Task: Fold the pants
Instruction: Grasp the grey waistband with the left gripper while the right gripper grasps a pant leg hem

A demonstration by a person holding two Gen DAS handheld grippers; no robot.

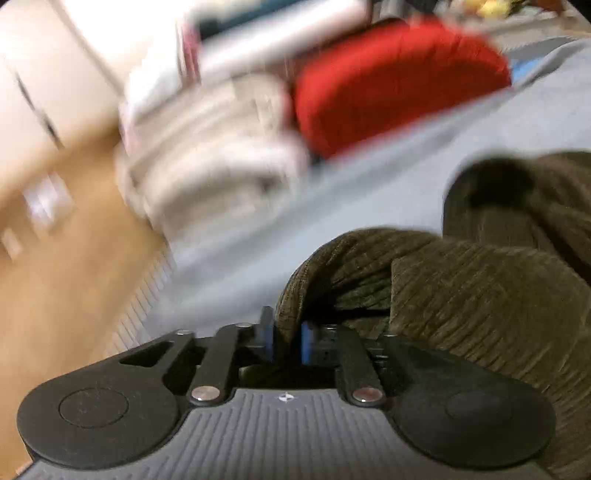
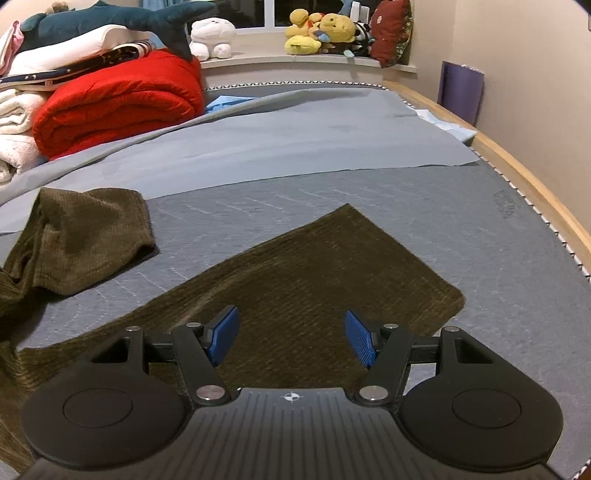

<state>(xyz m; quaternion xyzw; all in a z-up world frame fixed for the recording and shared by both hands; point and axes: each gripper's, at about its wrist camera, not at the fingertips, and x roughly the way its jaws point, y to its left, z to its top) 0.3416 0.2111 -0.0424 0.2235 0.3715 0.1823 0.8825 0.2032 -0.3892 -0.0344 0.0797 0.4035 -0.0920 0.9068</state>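
The olive pants (image 2: 295, 288) lay on the bed (image 2: 480, 229), one leg running away up-right from our right gripper (image 2: 291, 338), whose fingers stood wide above it; our left gripper (image 1: 288, 341) pinched a bunched fold.

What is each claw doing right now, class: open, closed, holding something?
Left claw: closed on a bunched fold of the olive-green ribbed corduroy pants.
Right claw: open, empty, hovering above a flat pant leg.

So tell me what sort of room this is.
Most likely a bedroom. The pants lie on a wood-framed bed, folded bedding including a red comforter is stacked at one side, and plush toys line the window ledge.
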